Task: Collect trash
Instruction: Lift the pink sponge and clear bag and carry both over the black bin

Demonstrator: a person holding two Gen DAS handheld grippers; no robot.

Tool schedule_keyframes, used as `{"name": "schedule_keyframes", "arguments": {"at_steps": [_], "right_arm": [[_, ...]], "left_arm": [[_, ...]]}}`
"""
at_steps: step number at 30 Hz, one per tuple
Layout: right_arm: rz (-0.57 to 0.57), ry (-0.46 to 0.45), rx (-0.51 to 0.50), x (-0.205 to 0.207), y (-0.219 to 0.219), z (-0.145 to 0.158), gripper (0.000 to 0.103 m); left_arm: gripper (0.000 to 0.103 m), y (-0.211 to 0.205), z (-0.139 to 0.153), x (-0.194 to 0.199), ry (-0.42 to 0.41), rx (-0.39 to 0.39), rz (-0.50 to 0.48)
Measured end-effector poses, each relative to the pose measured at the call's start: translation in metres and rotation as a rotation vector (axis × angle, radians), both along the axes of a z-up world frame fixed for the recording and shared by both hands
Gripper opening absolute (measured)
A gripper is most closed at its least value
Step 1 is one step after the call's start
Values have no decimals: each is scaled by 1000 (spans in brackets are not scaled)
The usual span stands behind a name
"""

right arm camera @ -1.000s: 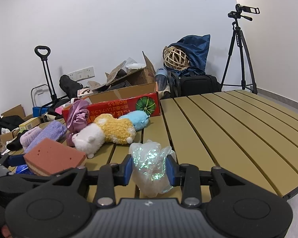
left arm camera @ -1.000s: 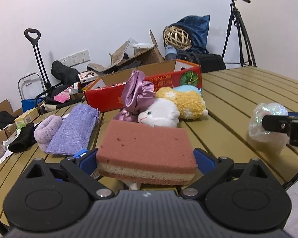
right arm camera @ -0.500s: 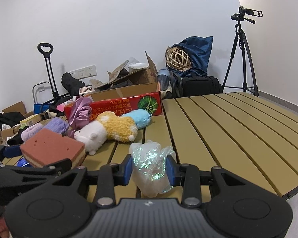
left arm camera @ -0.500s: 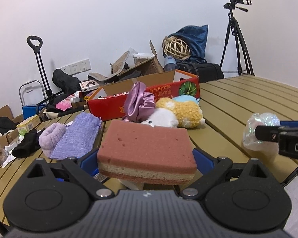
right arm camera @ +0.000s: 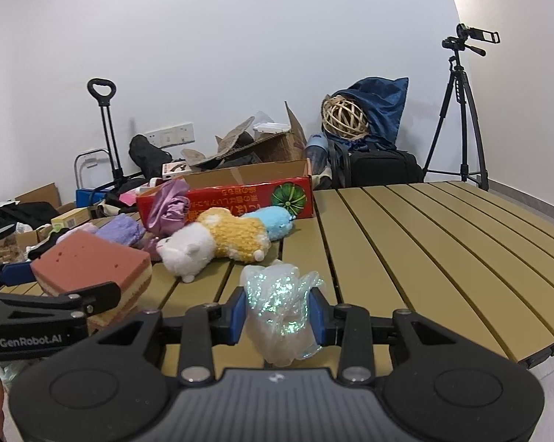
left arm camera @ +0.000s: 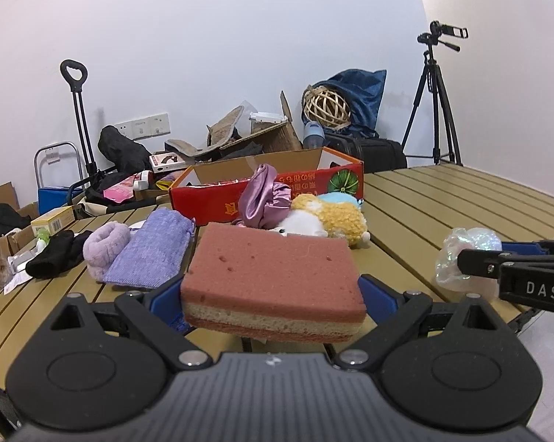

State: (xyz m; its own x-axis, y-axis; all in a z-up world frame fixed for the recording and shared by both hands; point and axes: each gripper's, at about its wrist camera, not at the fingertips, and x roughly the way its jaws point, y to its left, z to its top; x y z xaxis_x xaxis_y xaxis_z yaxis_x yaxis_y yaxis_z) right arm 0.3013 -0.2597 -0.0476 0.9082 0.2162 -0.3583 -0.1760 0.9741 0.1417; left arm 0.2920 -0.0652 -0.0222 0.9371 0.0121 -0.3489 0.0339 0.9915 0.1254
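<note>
Left tool (left arm camera: pixel 273 291): clamped on a pink rectangular sponge with a cream middle layer (left arm camera: pixel 273 280), blue pads pressing its two short sides; the sponge is held flat and raised above the surface.
Right tool (right arm camera: pixel 278 313): closed on a crumpled clear plastic bag with iridescent flecks (right arm camera: pixel 282 309), which bulges above and below the blue pads.
Sponge from the right wrist view (right arm camera: pixel 92 269): at the left, gripped between the left tool's black fingers (right arm camera: pixel 92 296).
Plastic bag from the left wrist view (left arm camera: pixel 464 258): at the right, beside the right tool's black finger (left arm camera: pixel 479 259).
Surface: a tan slatted wooden surface (right arm camera: pixel 442 239); both tools sit near its front edge.
Plush toy: a white, yellow and light-blue soft animal (right arm camera: pixel 225 239) lies on its side behind the two held items.
Purple satin cloth (left arm camera: pixel 264 199): bunched up, touching the plush toy, just in front of the box.
Red cardboard box with a green melon print (right arm camera: pixel 236 191): open-topped, standing at the far edge of the surface.
Lilac knitted pouch (left arm camera: pixel 153 248): lying flat on the left, with a lilac fuzzy band (left arm camera: pixel 105 246) beside it and a black cloth (left arm camera: pixel 54 254) further left.
Background: a black tripod with a camera (right arm camera: pixel 461 110) by the white wall.
</note>
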Motion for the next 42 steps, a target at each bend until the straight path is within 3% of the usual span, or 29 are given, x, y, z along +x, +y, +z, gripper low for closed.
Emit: {"name": "schedule_keyframes", "arguments": {"at_steps": [16,24,33,42], "right_arm": [[103,-1,-32,-52,18,10,34],[164,28,-26,-78,27,9,34],[230,180,-40,-96,39,-24,34],[301,359,-111,-102,63,-68,35]], "left_arm": [[98,4,12,-68,-3,-44,12],[98,11,15,-105,18,-25,32],[98,24,-9,-131,143,-12,62],[98,31,-55,-141,322,-2,86]]}}
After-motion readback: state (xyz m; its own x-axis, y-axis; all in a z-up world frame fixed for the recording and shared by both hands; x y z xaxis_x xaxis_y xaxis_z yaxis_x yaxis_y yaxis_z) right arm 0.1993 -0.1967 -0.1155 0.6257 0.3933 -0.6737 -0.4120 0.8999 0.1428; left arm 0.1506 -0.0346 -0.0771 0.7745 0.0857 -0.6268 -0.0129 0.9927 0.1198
